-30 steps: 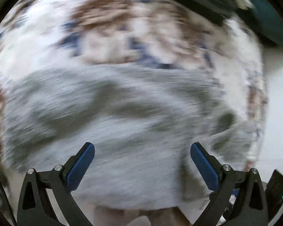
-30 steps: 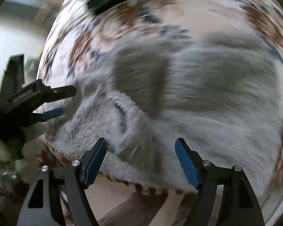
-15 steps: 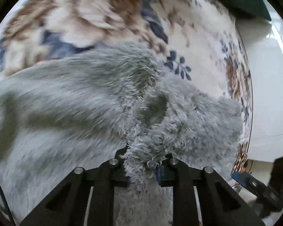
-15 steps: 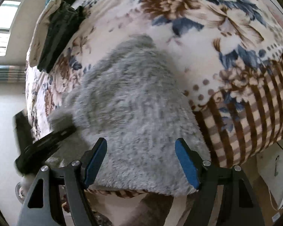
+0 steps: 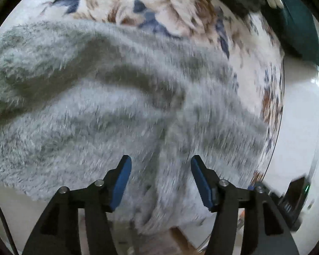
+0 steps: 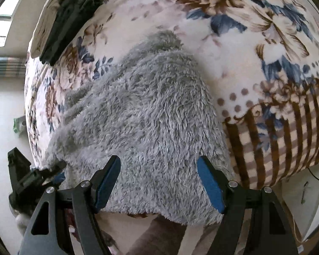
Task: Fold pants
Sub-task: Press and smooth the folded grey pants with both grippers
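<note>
Pants: grey, fluffy, spread on a floral blanket
Left gripper: fingers apart, empty
Right gripper: fingers apart, empty

Pants: spread on the blanket, reaching its near edge. Folded garment: on the blanket's far left corner, well apart from the pants. Left gripper: at the pants' left edge. Right gripper: over the near hem.

A floral blanket with a striped brown border covered the bed. The floor was pale. Daylight entered through 1 window at upper left.
</note>
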